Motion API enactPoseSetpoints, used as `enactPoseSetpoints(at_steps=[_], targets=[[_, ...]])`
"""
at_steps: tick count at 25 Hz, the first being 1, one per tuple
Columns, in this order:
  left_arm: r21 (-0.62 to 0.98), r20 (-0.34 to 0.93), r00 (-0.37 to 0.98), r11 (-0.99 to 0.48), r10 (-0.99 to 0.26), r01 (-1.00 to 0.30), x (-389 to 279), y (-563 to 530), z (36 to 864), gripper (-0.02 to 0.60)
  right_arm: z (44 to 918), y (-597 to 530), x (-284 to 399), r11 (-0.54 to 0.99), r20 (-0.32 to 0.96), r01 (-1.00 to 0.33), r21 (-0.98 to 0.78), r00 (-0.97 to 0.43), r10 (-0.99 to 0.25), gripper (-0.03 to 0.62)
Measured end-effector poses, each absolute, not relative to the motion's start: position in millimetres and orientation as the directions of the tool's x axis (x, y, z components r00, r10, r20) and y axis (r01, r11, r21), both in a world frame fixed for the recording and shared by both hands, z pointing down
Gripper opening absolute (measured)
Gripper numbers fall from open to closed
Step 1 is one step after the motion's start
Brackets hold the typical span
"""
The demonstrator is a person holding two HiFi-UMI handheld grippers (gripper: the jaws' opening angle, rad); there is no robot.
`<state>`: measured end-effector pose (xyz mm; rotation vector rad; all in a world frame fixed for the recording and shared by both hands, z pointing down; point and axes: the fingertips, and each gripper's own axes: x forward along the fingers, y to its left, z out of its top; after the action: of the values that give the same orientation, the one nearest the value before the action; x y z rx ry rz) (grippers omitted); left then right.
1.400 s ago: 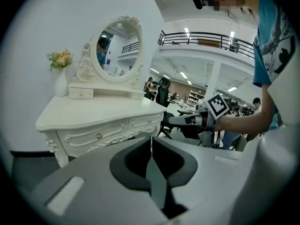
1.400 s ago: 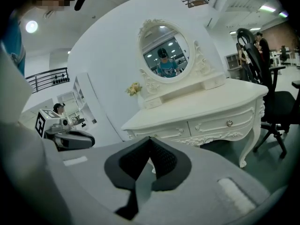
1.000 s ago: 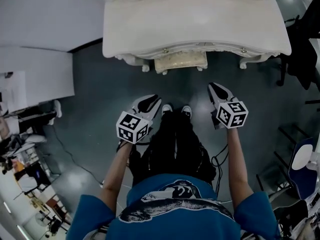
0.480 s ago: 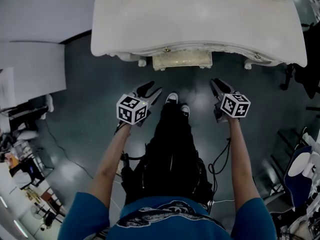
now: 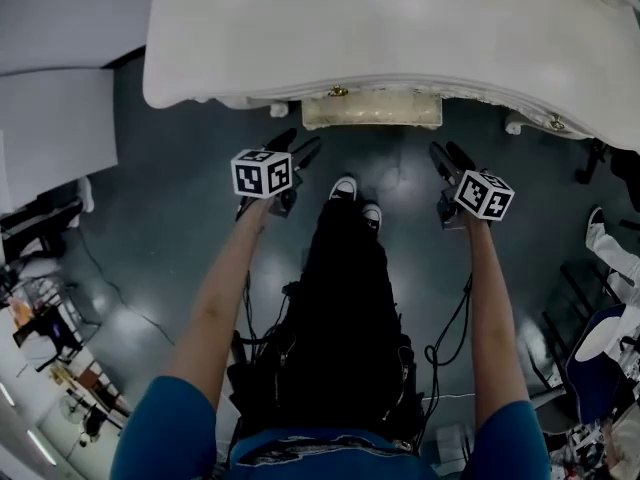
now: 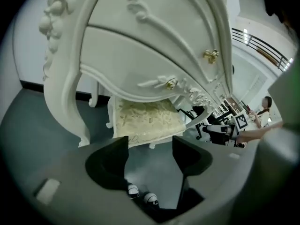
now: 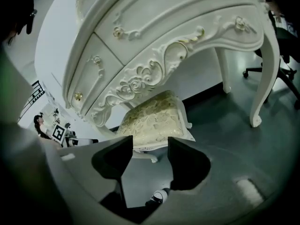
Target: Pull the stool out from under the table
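Head view, steeply downward, read from near to far. Closest to me are the person's forearms (image 5: 225,288), which reach forward from blue sleeves (image 5: 165,433) on either side of dark trousers (image 5: 345,298). Ahead of these, the white-toed shoes (image 5: 344,187) stand on the dark grey floor (image 5: 170,198), one a little ahead of the other.

The left gripper (image 5: 297,148) is held over the floor just left of the shoes. Its jaws are opening and stand partway apart with nothing gripped. In the left gripper view I see only floor and the shoe tips in the gap. The right gripper (image 5: 450,156) is held at about the same level, right of the shoes. Its jaws are likewise opening, partway apart and empty, with bare floor and one shoe tip between them.

Beyond both sets of tips, and not touching them, is the stool (image 5: 372,109). It is tucked into the kneehole, and from above only the front edge of its cream patterned seat shows past the table edge. Each gripper points towards one front corner of the seat.

Farthest is the table (image 5: 400,28), which is white and carved. The gripper views show its curved legs and drawers with gold knobs, arching over the stool.
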<state>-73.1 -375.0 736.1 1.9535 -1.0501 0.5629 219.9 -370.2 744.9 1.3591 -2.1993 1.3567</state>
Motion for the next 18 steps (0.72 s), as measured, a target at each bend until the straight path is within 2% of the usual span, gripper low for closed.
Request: enactPoseSetpoints(at_steps=[7, 14, 18], targets=[[0.521, 0.7, 0.554, -0.207, -0.45, -0.828, -79.4, -392.5, 800.7, 0.345, 796.3, -398.8, 228.7, 0.102, 0.59, -0.775, -0.624, -0.552, -0.589, 0.296], [0.622, 0.645, 0.633, -0.188, -0.428, -0.76, -61.5, -405.4, 829.0, 0.447, 824.4, -439.4, 245.1, -0.013, 0.57, -0.73, -0.684, -0.522, -0.635, 0.422], [0.67, 0.602, 0.648, -0.148, -0.466, -0.728, -65.4, -424.5, 835.8, 0.472, 836.4, -456.4, 235.0, -0.008, 0.562, -0.71, -0.705, -0.552, -0.616, 0.437]])
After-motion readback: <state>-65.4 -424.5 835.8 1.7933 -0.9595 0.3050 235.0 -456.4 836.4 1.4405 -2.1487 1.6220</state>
